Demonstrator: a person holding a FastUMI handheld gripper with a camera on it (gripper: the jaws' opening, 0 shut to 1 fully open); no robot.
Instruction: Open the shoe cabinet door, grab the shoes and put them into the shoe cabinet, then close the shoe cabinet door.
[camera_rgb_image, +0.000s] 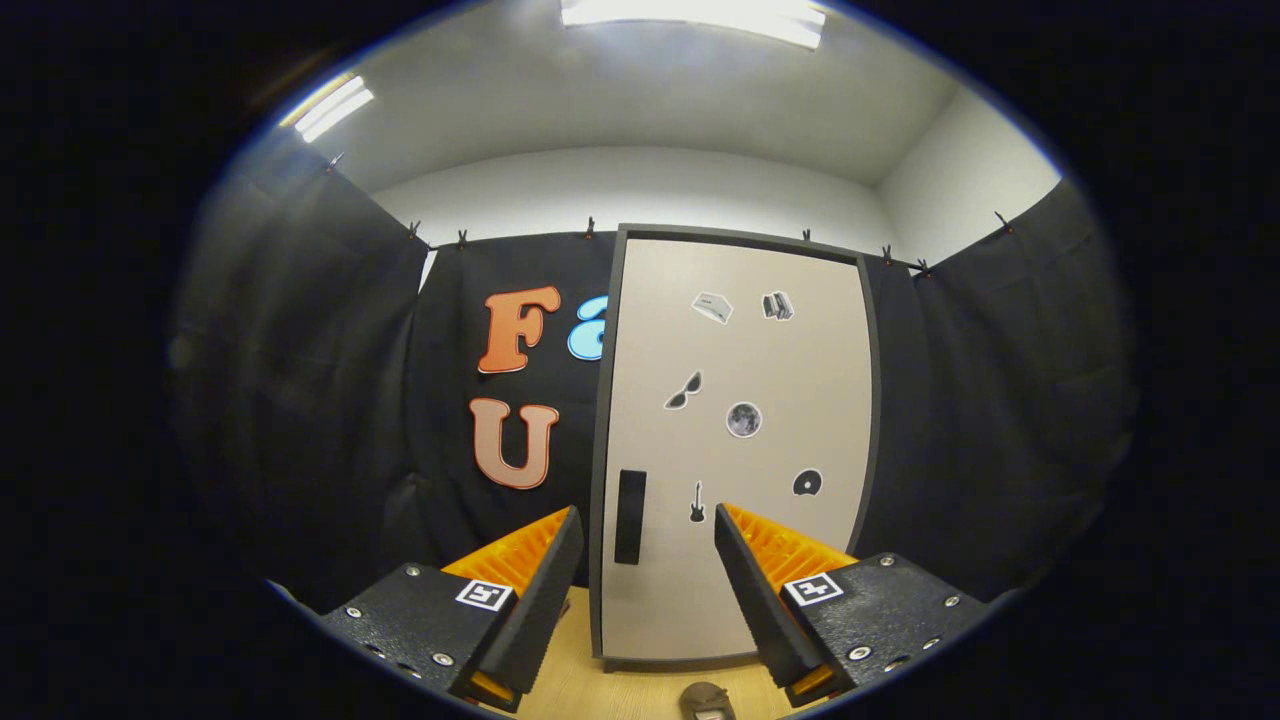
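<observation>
Facing a tall beige shoe cabinet door with a dark grey frame, standing shut and upright beyond the fingers. Holding the gripper wide open, empty, fingers spread well apart and touching nothing. Framing between the fingertips a black rectangular recessed handle near the door's left edge. Showing small grey and black stickers scattered over the door panel. Resting on a light wooden tabletop. Catching, between the fingers' bases, the top of a brownish rounded object, possibly a shoe, too cropped to tell.
</observation>
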